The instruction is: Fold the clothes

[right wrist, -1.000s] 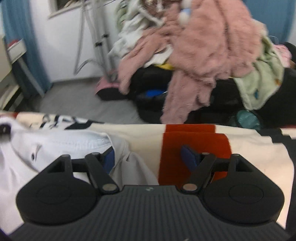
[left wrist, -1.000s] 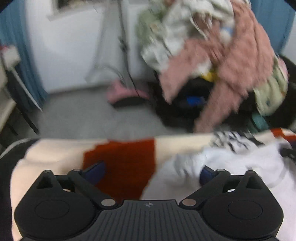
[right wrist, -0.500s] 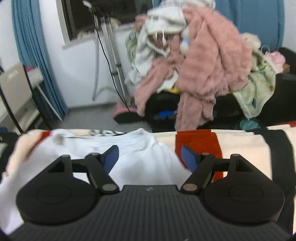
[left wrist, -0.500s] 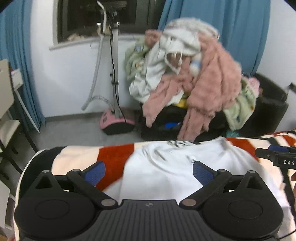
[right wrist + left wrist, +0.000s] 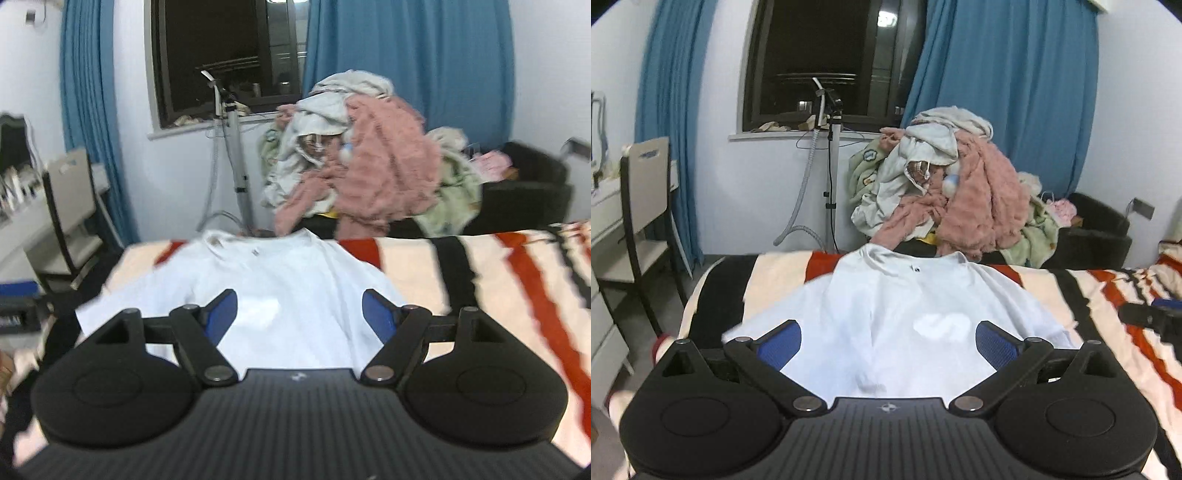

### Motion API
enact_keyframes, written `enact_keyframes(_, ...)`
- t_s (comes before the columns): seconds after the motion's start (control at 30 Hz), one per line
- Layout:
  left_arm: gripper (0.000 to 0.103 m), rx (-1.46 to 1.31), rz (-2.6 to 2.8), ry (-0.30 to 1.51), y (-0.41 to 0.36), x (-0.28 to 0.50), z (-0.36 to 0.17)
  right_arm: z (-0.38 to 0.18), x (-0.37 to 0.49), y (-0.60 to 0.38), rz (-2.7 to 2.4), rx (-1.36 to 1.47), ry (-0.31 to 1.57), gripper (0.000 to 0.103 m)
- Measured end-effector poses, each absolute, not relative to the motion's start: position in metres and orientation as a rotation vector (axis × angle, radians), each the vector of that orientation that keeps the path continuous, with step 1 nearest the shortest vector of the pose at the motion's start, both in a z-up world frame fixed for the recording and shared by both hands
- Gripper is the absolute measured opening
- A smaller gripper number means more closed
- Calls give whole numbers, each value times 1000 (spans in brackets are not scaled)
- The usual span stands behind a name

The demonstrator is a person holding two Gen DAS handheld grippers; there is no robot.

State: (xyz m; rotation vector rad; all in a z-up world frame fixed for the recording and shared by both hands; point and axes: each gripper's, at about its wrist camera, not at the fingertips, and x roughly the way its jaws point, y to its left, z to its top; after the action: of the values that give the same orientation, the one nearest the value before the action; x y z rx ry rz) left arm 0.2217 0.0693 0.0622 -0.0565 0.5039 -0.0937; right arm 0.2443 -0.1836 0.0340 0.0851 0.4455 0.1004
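Note:
A white T-shirt [image 5: 905,306] lies spread flat on the striped bedspread [image 5: 1108,306], collar toward the far edge; it shows too in the right wrist view [image 5: 295,280]. My left gripper [image 5: 888,339] hangs open above the shirt's near part, nothing between its blue pads. My right gripper [image 5: 299,314] is open too, over the shirt's near right part, holding nothing. The right gripper [image 5: 1152,317] pokes into the left wrist view at the right edge, and the left gripper [image 5: 18,306] shows at the left edge of the right wrist view.
A heap of clothes [image 5: 960,195] with a pink fleece is piled on a dark seat beyond the bed. A garment steamer stand [image 5: 831,166] is by the window wall. A chair [image 5: 646,206] and desk are at the left. The bedspread [image 5: 517,280] stretches to the right.
Both grippers have pulled back and risen from the bed's far edge. The shirt, bunched near the fingers a second ago, now lies spread out flat.

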Motion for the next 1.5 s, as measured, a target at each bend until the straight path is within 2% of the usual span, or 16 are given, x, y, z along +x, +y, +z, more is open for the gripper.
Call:
enact_keyframes(0.23, 101, -1, -84, 486, 72, 168, 18, 6, 171, -180, 93, 92, 338, 76)
enact_keyframes(0.43, 101, 52, -86, 458, 75, 158, -7, -37, 159, -184, 76, 77, 277, 76)
enact_keyframes(0.73, 100, -84, -107, 483, 79, 178, -17, -67, 174, -187, 19, 150, 285, 76)
enact_keyframes(1.0, 99, -424, 1, 651, 135, 230, -44, -85, 179, -189, -31, 212, 315, 76)
enact_keyframes(1.17, 96, -464, 156, 617, 180, 272, -59, -95, 192, -192, -48, 232, 358, 76)
enact_keyframes(1.23, 94, -539, 165, 617, 199, 290, -71, -102, 199, -194, -60, 238, 380, 76)
enact_keyframes(1.33, 80, -645, 176, 611, 221, 318, -89, -115, 209, -198, -70, 260, 407, 76)
enact_keyframes(1.5, 77, -595, 190, 641, 225, 367, -110, -130, 225, -201, -68, 295, 442, 76)
